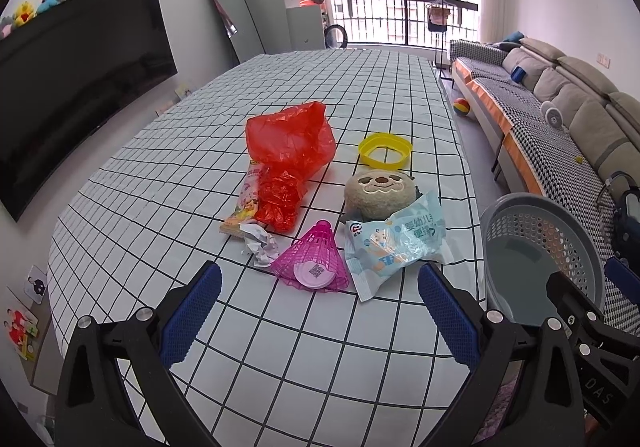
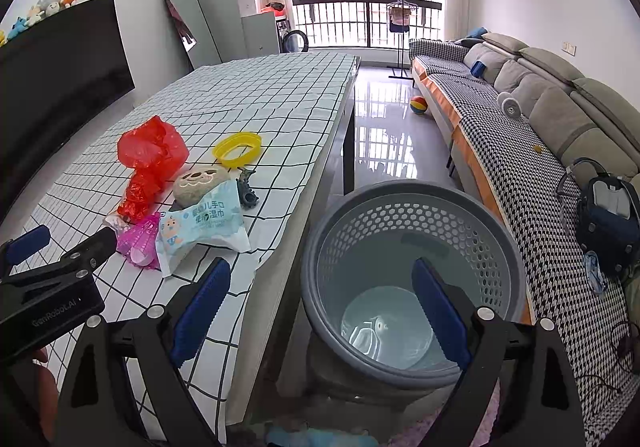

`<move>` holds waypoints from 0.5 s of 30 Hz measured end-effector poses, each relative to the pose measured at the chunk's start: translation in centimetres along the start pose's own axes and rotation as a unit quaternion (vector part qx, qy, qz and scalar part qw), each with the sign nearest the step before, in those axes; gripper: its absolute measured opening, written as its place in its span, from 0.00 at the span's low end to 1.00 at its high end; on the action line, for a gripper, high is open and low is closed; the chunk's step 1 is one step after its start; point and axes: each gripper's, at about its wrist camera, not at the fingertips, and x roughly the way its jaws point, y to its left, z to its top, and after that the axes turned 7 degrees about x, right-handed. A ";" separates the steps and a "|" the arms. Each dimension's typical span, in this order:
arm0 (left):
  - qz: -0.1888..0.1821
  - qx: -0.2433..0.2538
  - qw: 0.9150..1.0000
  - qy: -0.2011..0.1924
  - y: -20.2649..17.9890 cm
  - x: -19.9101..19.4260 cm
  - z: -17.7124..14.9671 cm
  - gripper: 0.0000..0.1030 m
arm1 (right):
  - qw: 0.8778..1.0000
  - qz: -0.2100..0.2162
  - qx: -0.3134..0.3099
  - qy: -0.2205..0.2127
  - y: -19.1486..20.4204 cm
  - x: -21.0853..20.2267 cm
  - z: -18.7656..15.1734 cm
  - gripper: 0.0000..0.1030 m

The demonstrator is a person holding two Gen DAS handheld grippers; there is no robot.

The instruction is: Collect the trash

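Both grippers wide apart, holding nothing. Left gripper (image 1: pixel 320 311): go for crumpled white paper ball (image 1: pixel 260 245), pinch middle, drop in grey plastic mesh basket (image 2: pixel 412 279). Right gripper (image 2: pixel 320 311) waits over basket.

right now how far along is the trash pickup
Barely started. The grey basket beside the table looks empty. Both the left claw and the right claw are open and hold nothing. Still on the table: red plastic bag, crumpled paper, wipes packet, snack wrapper.

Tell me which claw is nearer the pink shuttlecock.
Left. The left claw sits open just before the pink shuttlecock; the right claw hangs open over the grey basket, off the table.
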 end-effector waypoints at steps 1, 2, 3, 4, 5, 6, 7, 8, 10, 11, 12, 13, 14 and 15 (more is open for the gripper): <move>0.000 0.000 1.000 0.000 0.0 0.0 0.0 0.94 | 1.000 0.000 0.000 0.000 0.0 0.0 0.0 0.85; 0.000 0.001 1.000 -0.001 0.0 0.0 0.0 0.94 | 1.000 0.000 0.000 0.000 0.0 0.0 0.0 0.85; 0.000 0.001 1.000 -0.001 0.0 0.0 0.0 0.94 | 1.000 0.000 0.000 0.000 0.0 0.0 0.0 0.85; 0.000 0.001 1.000 -0.001 0.0 0.0 -0.1 0.94 | 1.000 0.000 0.000 0.000 0.1 0.1 0.0 0.85; 0.000 0.001 1.000 -0.001 0.0 0.0 0.0 0.94 | 1.000 0.000 0.000 -0.001 0.0 0.1 0.0 0.85; 0.000 0.001 1.000 -0.002 0.0 0.0 0.0 0.94 | 1.000 0.000 -0.001 -0.001 0.3 0.4 -0.1 0.85; 0.000 0.001 1.000 -0.001 0.0 0.0 0.0 0.94 | 1.000 0.000 -0.001 -0.001 0.4 0.6 -0.2 0.85; 0.000 0.001 1.000 -0.001 0.0 0.0 0.0 0.94 | 1.000 0.000 -0.001 -0.001 0.4 0.6 -0.2 0.85; 0.001 0.001 1.000 -0.002 0.0 0.0 0.0 0.94 | 1.000 0.000 -0.001 0.000 0.4 0.5 -0.1 0.85; 0.001 0.002 1.000 -0.002 0.0 0.0 0.0 0.94 | 1.000 0.000 0.000 0.001 0.3 0.2 -0.2 0.85; 0.002 0.002 1.000 -0.001 0.0 0.1 0.0 0.94 | 1.000 0.001 0.000 0.001 0.0 -0.1 0.2 0.85; 0.001 0.002 1.000 -0.001 0.0 0.1 -0.1 0.94 | 1.000 0.002 0.000 0.002 0.0 -0.1 0.2 0.85; 0.001 0.002 1.000 -0.001 0.0 0.1 -0.1 0.94 | 1.000 0.002 0.000 0.001 0.1 -0.1 0.2 0.85; 0.002 0.002 1.000 -0.001 0.1 0.1 -0.1 0.94 | 1.000 0.001 0.000 0.000 0.1 -0.2 0.3 0.85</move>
